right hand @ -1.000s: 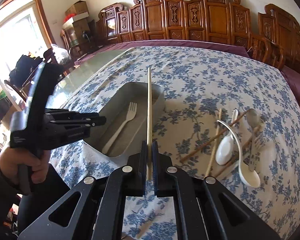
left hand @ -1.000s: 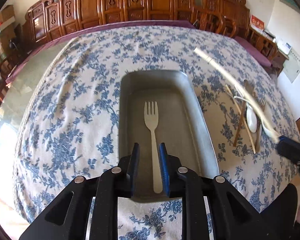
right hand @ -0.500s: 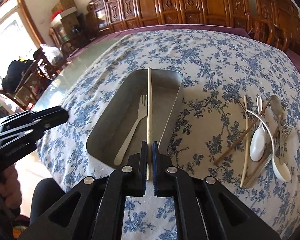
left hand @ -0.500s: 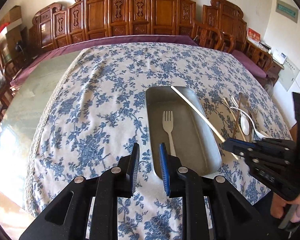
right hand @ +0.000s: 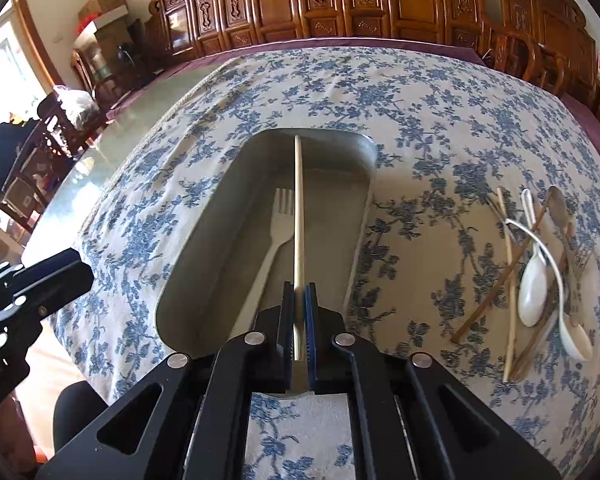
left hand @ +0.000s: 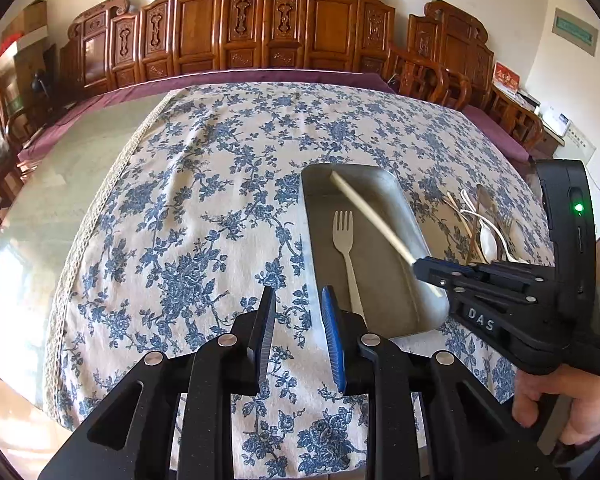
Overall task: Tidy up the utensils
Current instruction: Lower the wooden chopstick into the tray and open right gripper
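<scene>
A grey metal tray (right hand: 204, 264) (left hand: 414, 224) lies on the blue-flowered tablecloth with a pale fork (right hand: 274, 236) (left hand: 346, 248) in it. My right gripper (right hand: 299, 296) (left hand: 424, 270) is shut on a pale chopstick (right hand: 298, 216) (left hand: 370, 216), held lengthwise low over the tray, right of the fork. My left gripper (left hand: 296, 312) is open and empty, over the cloth just left of the tray's near end. A heap of spoons, chopsticks and a metal fork (right hand: 540, 276) (left hand: 484, 228) lies on the cloth right of the tray.
Bare glass tabletop (left hand: 60, 208) shows left of the cloth's lace edge. Carved wooden chairs (left hand: 260, 28) line the far side, and more stand at the right (right hand: 540, 52).
The right gripper has brought the chopstick from above the table down over the tray, lined up along it. The left gripper has drawn back and to the left of the tray.
</scene>
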`<action>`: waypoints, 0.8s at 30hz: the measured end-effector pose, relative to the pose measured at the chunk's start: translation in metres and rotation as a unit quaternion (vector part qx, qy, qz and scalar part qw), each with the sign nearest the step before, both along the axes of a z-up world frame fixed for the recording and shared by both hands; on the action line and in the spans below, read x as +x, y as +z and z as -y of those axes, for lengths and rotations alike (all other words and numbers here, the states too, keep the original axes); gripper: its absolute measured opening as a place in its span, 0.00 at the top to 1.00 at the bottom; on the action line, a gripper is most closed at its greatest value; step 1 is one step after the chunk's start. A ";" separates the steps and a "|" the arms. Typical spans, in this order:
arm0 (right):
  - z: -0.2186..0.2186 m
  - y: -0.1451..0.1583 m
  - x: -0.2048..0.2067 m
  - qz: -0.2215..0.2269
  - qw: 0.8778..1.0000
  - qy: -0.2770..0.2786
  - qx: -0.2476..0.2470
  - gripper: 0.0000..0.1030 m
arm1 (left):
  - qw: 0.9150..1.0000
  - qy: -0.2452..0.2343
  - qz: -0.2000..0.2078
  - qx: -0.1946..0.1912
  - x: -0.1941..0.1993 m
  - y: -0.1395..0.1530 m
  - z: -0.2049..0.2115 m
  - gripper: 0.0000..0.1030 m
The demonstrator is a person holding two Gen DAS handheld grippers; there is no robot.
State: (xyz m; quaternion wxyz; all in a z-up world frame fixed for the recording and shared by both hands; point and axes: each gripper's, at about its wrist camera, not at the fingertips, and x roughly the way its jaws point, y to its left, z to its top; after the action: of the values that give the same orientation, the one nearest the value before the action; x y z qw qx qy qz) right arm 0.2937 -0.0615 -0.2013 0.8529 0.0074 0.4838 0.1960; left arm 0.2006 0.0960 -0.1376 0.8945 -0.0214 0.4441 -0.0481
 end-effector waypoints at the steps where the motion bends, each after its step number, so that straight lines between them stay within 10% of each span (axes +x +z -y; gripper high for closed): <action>1: -0.001 0.000 -0.001 0.003 1.000 0.004 0.002 0.92 | 1.000 -0.001 0.000 0.001 0.000 0.000 0.001 0.77; 24: 0.148 0.037 -0.039 0.108 0.993 0.013 -0.036 0.92 | 0.998 -0.043 0.038 -0.002 -0.008 0.005 0.079 0.13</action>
State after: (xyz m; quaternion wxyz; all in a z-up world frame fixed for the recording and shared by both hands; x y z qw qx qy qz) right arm 0.2549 -0.2098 -0.1642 0.8974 -0.0503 0.3955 0.1890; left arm 0.1923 0.0172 -0.1324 0.9077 -0.0025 0.4101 -0.0888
